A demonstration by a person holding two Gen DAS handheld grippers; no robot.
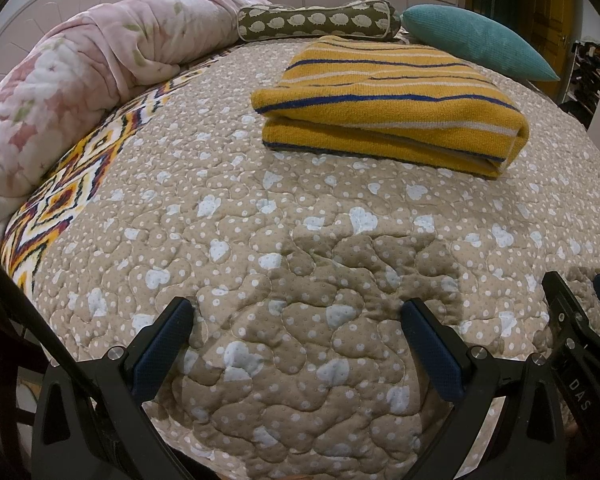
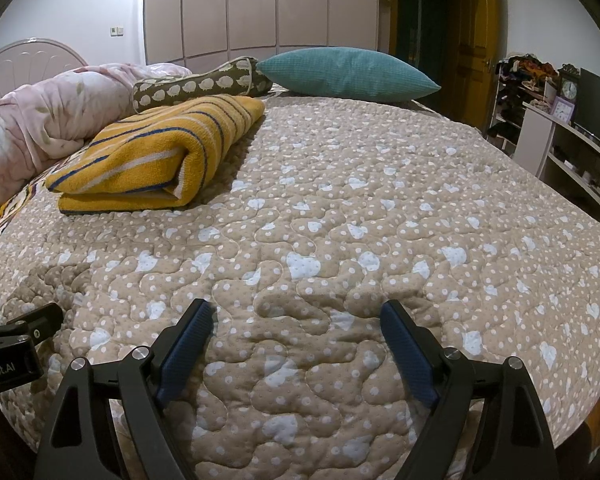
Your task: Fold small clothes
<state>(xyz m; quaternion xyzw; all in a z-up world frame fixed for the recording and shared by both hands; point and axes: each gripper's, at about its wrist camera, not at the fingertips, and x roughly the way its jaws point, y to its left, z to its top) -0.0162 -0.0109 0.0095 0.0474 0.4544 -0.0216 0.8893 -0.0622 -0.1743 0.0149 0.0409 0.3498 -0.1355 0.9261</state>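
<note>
Yellow striped garment [image 1: 388,96] folded flat on quilt [image 1: 300,240], both grippers' jaws spread, empty.

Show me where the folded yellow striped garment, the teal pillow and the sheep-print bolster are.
folded yellow striped garment [image 1: 388,92], left wrist view, top layer
teal pillow [image 2: 348,70], right wrist view, middle
sheep-print bolster [image 1: 316,22], left wrist view, middle
</note>
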